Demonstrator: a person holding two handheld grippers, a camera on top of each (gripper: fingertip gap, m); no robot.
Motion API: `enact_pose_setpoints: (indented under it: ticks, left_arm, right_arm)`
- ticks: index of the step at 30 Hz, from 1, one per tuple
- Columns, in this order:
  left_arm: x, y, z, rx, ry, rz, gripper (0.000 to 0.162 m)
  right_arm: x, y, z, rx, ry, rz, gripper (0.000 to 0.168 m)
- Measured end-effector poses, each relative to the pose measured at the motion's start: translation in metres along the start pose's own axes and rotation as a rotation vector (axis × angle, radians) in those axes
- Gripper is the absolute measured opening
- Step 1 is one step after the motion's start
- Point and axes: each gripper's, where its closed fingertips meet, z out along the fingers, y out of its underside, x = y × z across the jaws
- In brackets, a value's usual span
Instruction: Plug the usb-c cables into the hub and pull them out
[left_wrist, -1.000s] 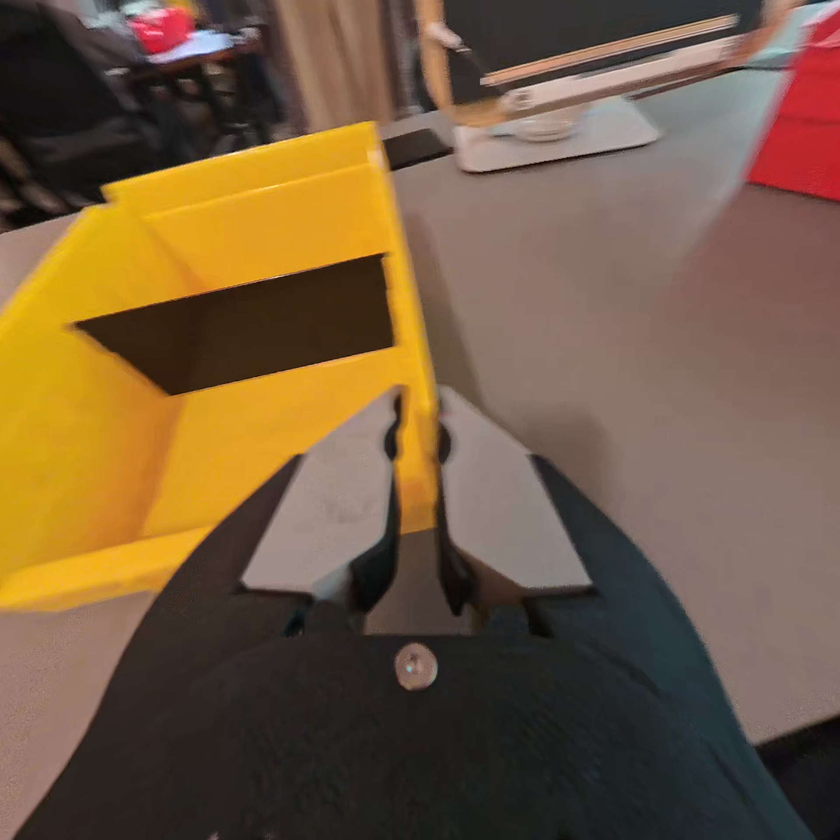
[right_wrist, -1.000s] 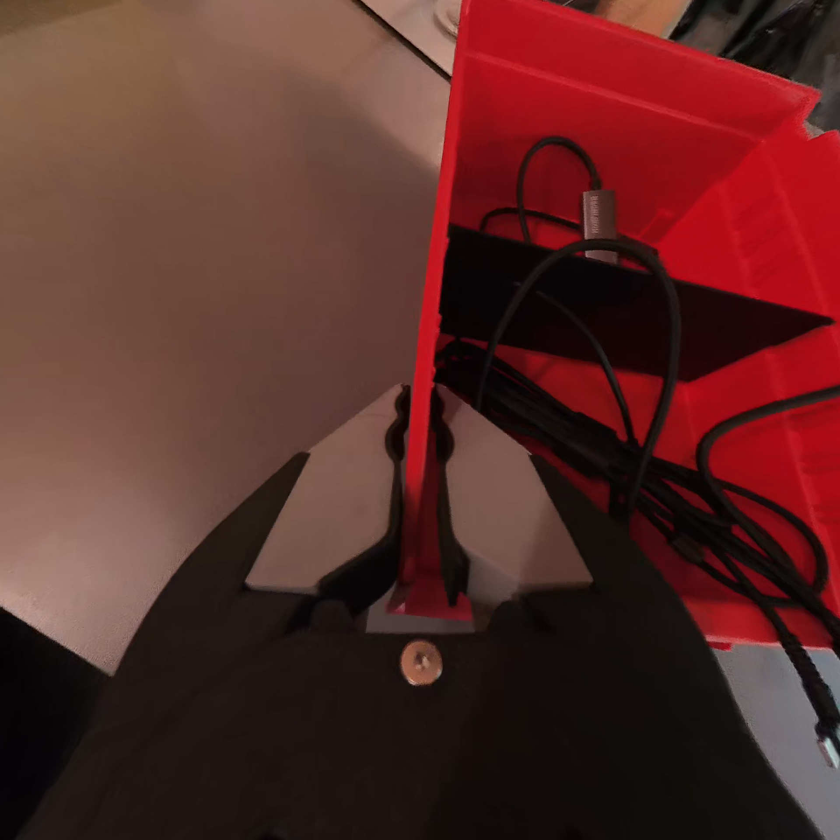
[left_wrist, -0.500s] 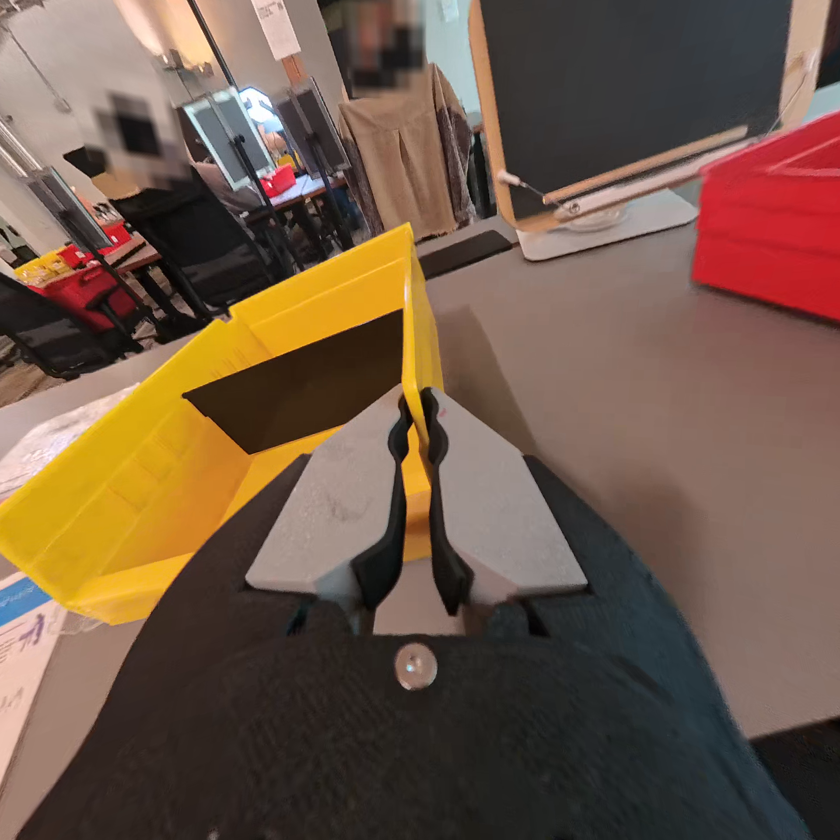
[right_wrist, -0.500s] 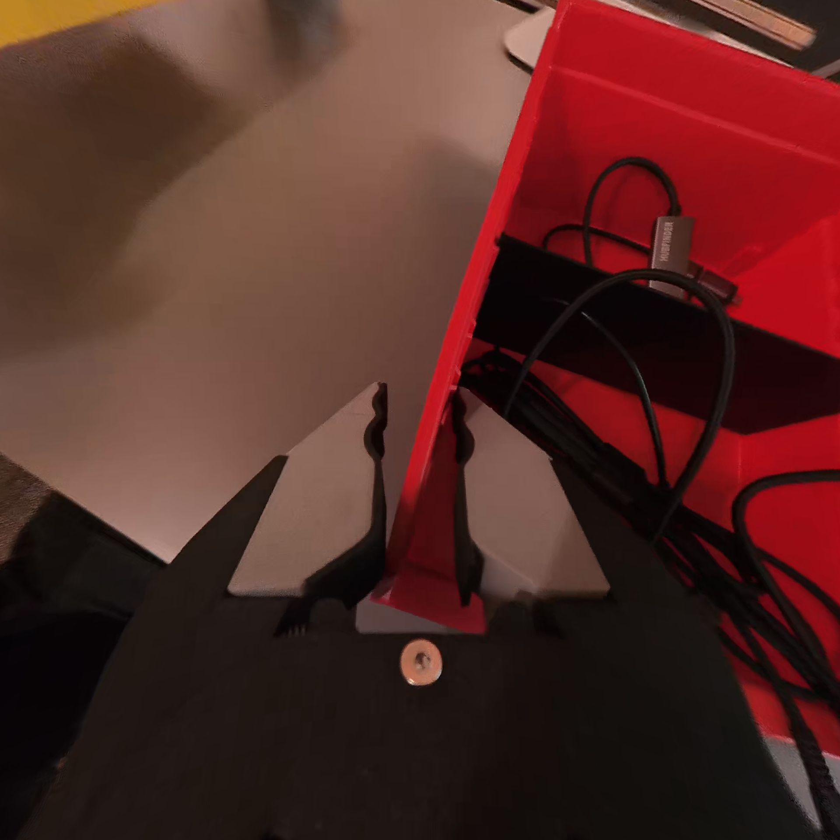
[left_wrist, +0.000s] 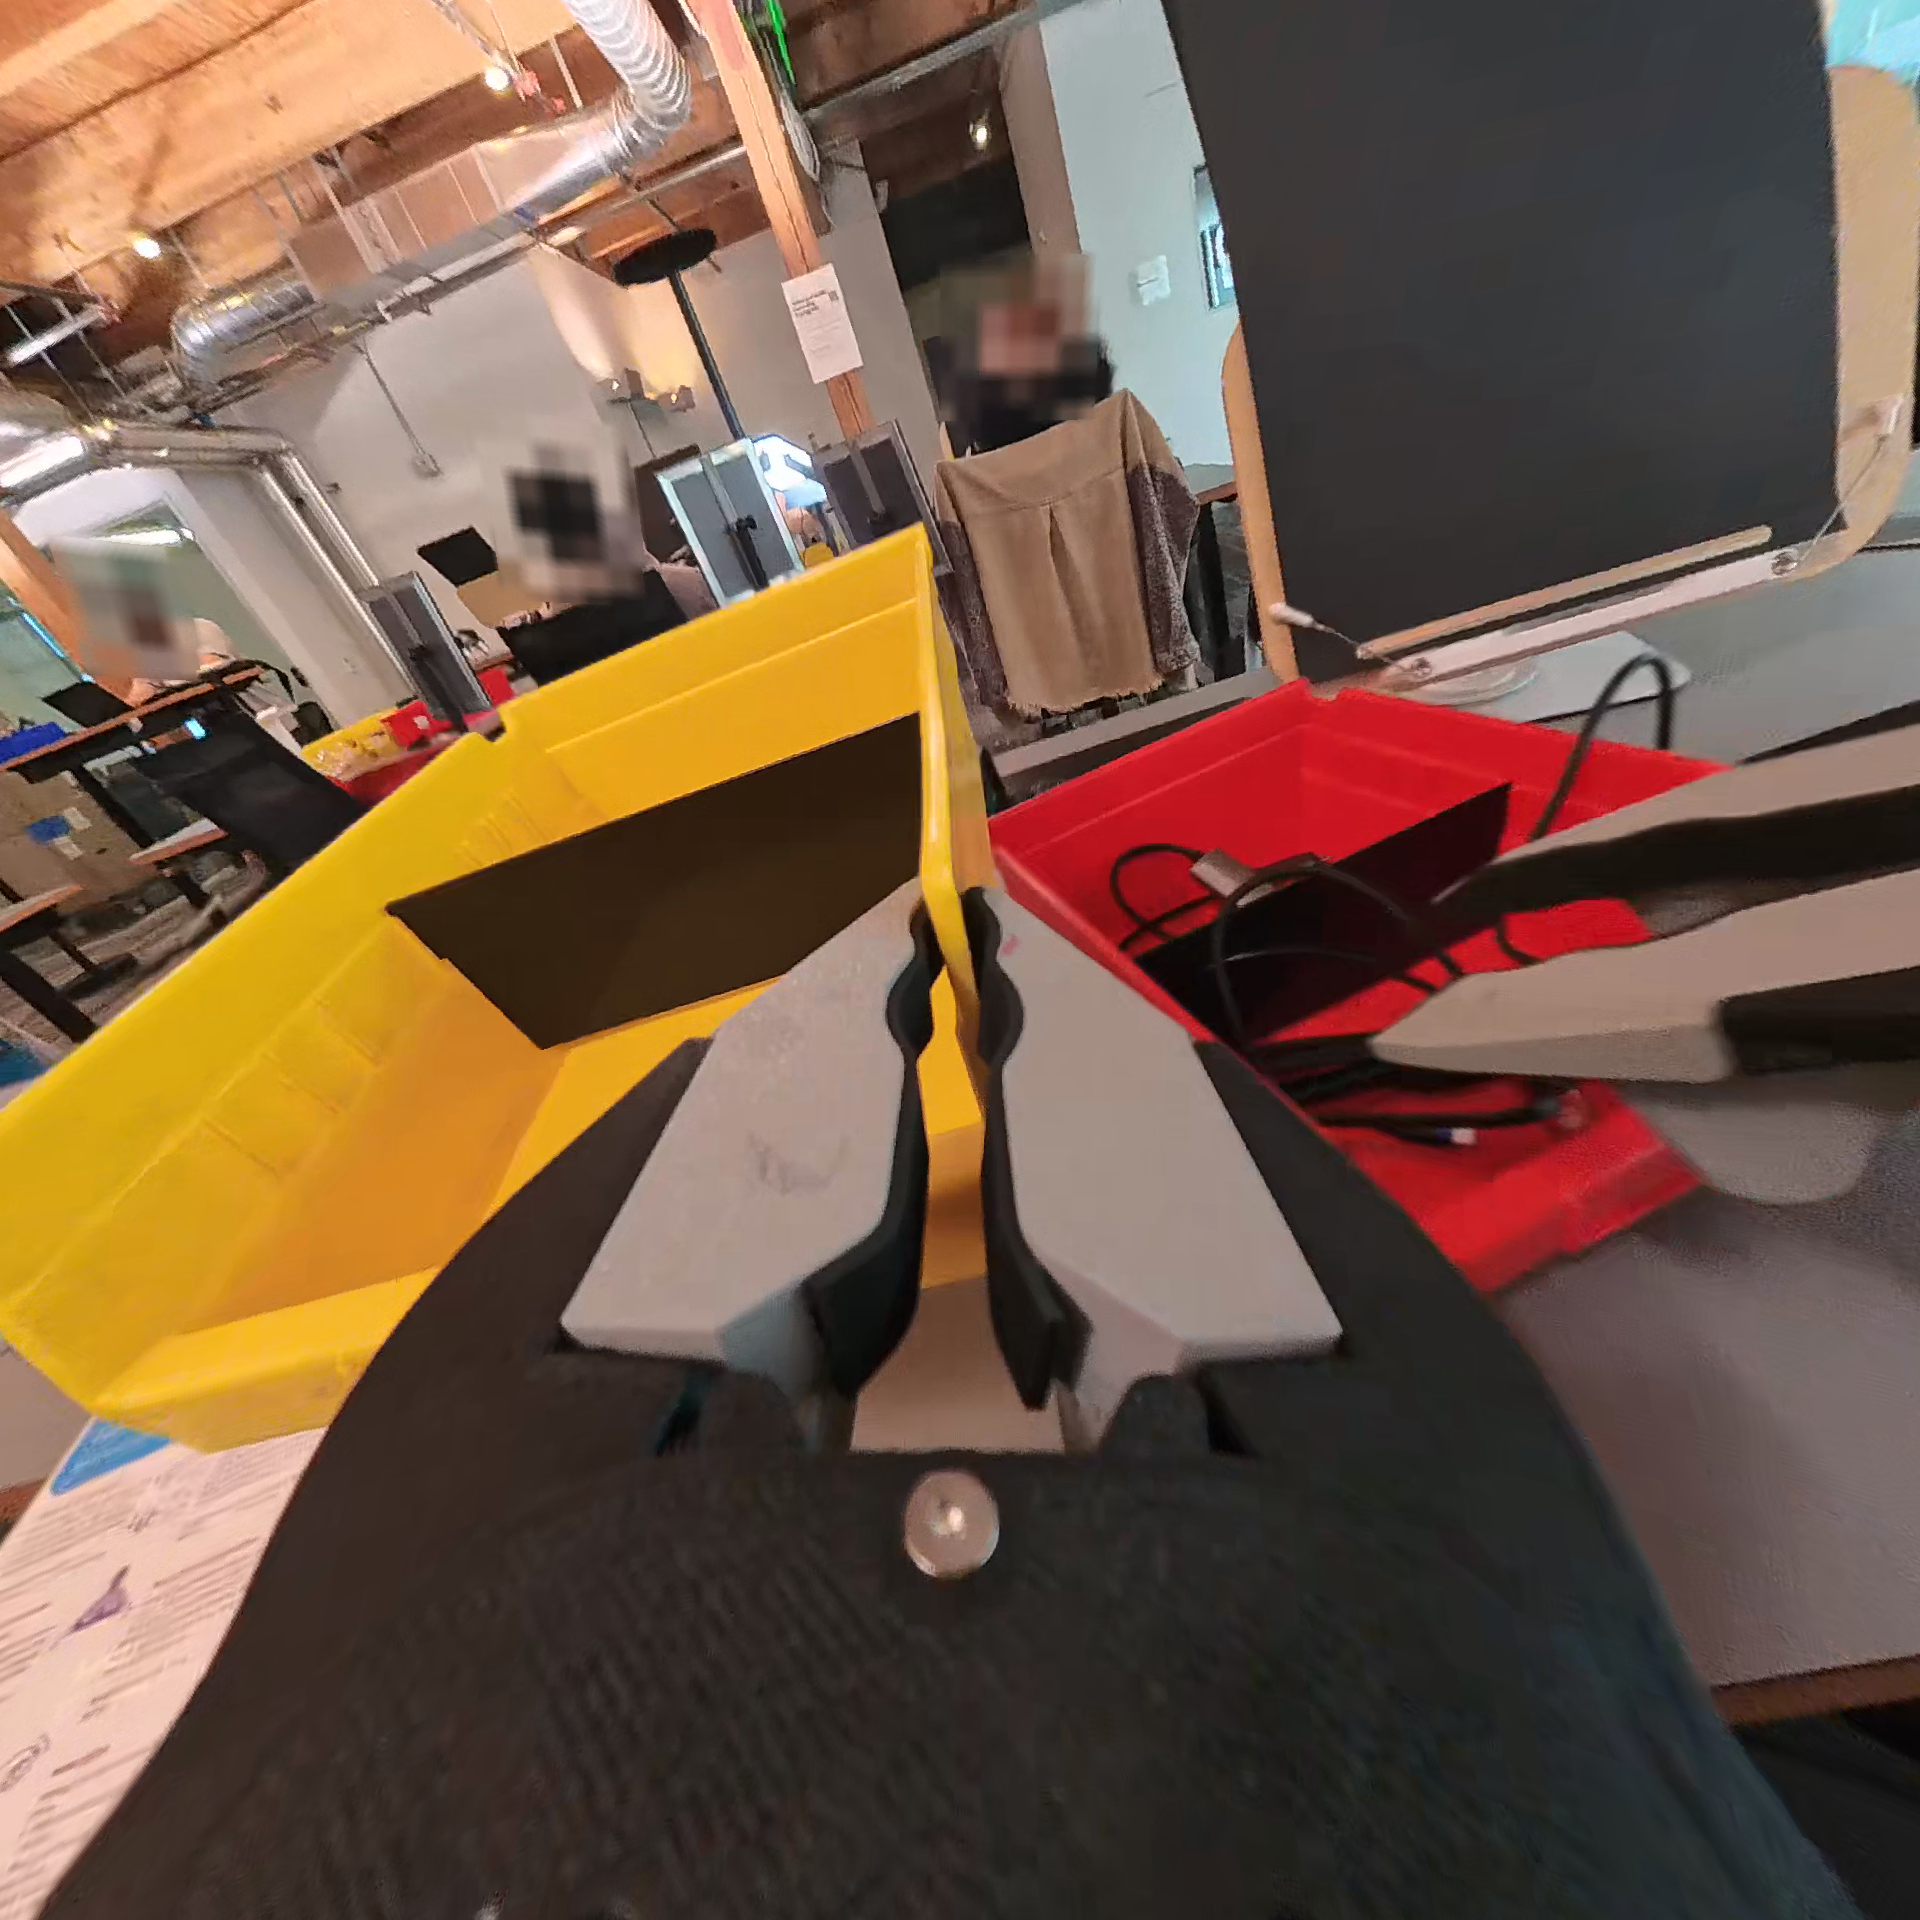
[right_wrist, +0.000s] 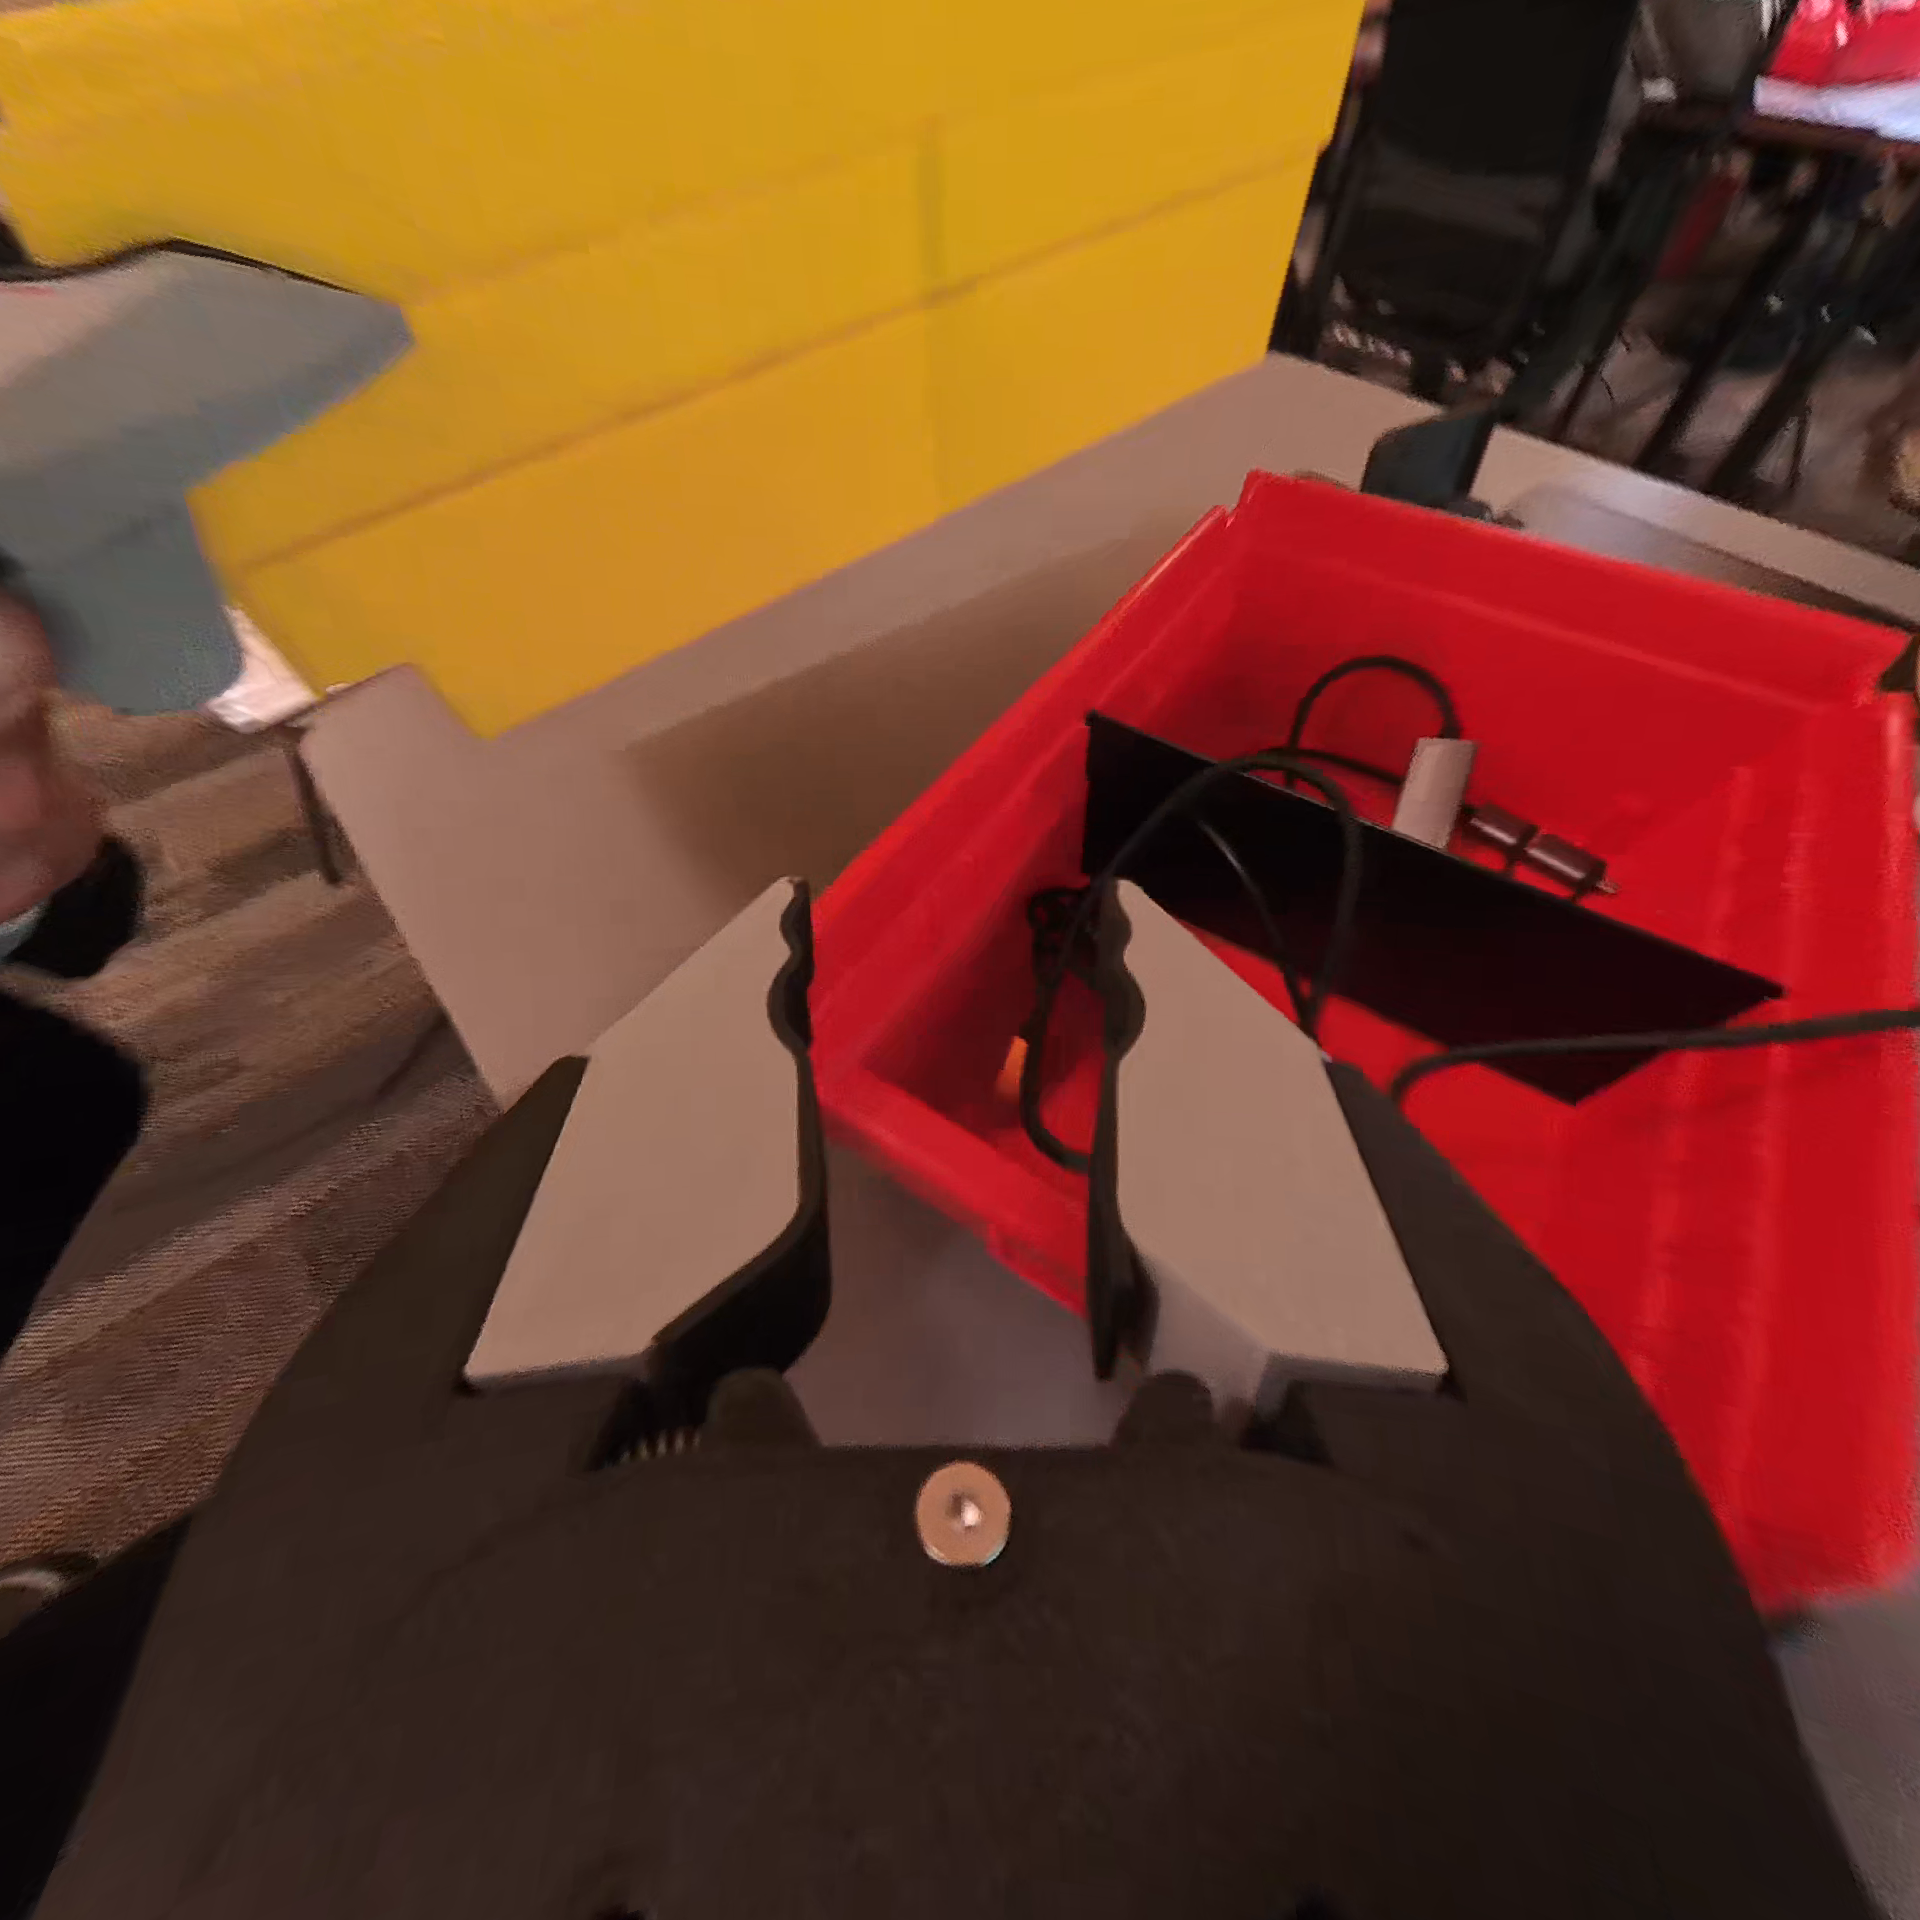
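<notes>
Grey table (left_wrist: 1714, 1455): red bin (right_wrist: 1714, 1195) holds cables (right_wrist: 1049, 1039) (yellow bin (left_wrist: 260, 1143) empty).

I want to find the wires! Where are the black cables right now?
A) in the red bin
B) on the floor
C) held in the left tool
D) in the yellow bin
A: the black cables lie coiled inside the red bin, while the yellow bin shows only a dark divider inside.
</notes>
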Motion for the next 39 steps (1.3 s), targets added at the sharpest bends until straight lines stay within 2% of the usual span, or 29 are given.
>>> enact_pose_setpoints:
  ticks: [6, 14, 18, 22, 26, 31, 33, 35, 39]
  left_arm:
    - [0.042, -0.042, -0.005, 0.1, 0.077, 0.042, 0.001]
    - [0.177, -0.115, -0.013, 0.277, 0.378, 0.129, 0.001]
    - [0.263, -0.124, -0.008, 0.32, 0.546, 0.147, 0.001]
    - [0.344, -0.11, 0.0, 0.305, 0.674, 0.182, 0.002]
    - [0.4, -0.083, 0.011, 0.239, 0.77, 0.172, 0.003]
    - [0.443, -0.044, 0.03, 0.152, 0.81, 0.149, 0.003]
    - [0.451, -0.034, 0.035, 0.119, 0.812, 0.15, 0.003]
    - [0.459, -0.018, 0.033, 0.008, 0.861, 0.158, 0.003]
    - [0.427, -0.027, 0.012, 0.018, 0.873, 0.055, 0.026]
  right_arm:
    - [0.057, 0.004, -0.078, 0.114, -0.015, 0.092, 0.051]
    - [0.148, 0.029, -0.197, 0.149, 0.161, 0.047, 0.047]
    - [0.188, 0.046, -0.251, 0.144, 0.278, 0.059, 0.047]
    - [0.22, 0.066, -0.289, 0.136, 0.361, 0.106, 0.046]
    - [0.234, 0.091, -0.298, 0.096, 0.381, 0.152, 0.045]
    - [0.237, 0.112, -0.285, 0.043, 0.372, 0.164, 0.045]
    - [0.236, 0.115, -0.277, 0.028, 0.365, 0.158, 0.046]
    - [0.234, 0.116, -0.27, 0.011, 0.363, 0.142, 0.046]
    - [0.224, 0.116, -0.257, -0.034, 0.348, 0.071, 0.05]
